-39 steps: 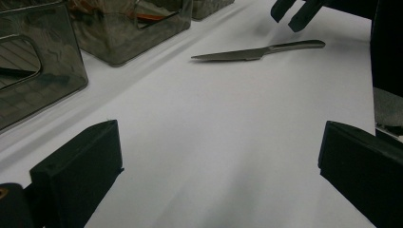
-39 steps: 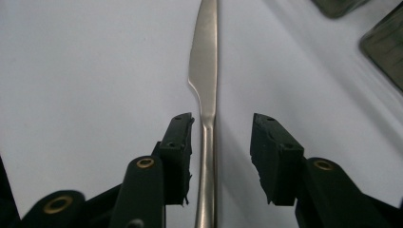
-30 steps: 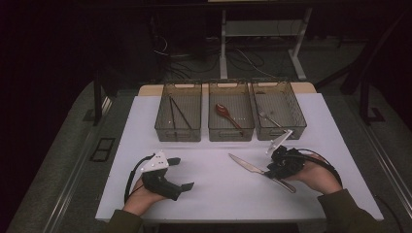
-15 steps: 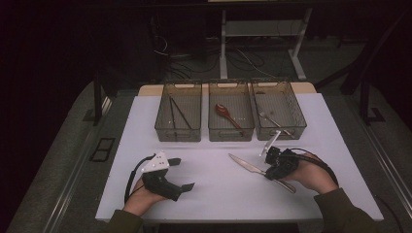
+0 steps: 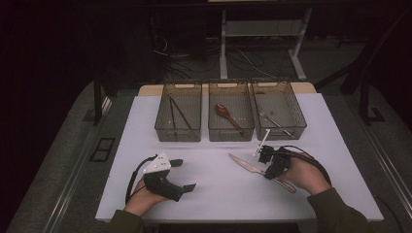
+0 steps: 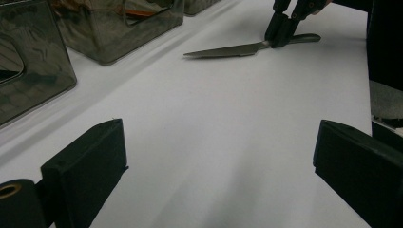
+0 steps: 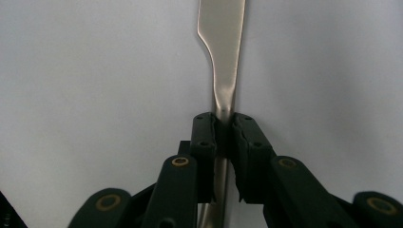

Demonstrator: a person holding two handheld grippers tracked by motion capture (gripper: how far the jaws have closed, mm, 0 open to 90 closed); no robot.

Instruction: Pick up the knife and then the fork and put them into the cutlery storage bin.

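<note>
We had the right tool [image 5: 268, 167] clamped on the table knife [image 5: 245, 164], lower right of centre in the high view, gripping where handle meets blade [image 7: 222, 47], likely so it would lift level. The knife lay flat on the white counter [image 5: 214, 194], below the three mesh bins [image 5: 231, 133]; the right one [image 5: 296, 127] held a fork, probably its destination. Our left tool [image 5: 182, 174] rested at lower left, jaws wide apart, holding nothing.

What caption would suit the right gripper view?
Right gripper clamped on a table knife lying on the white table.
</note>
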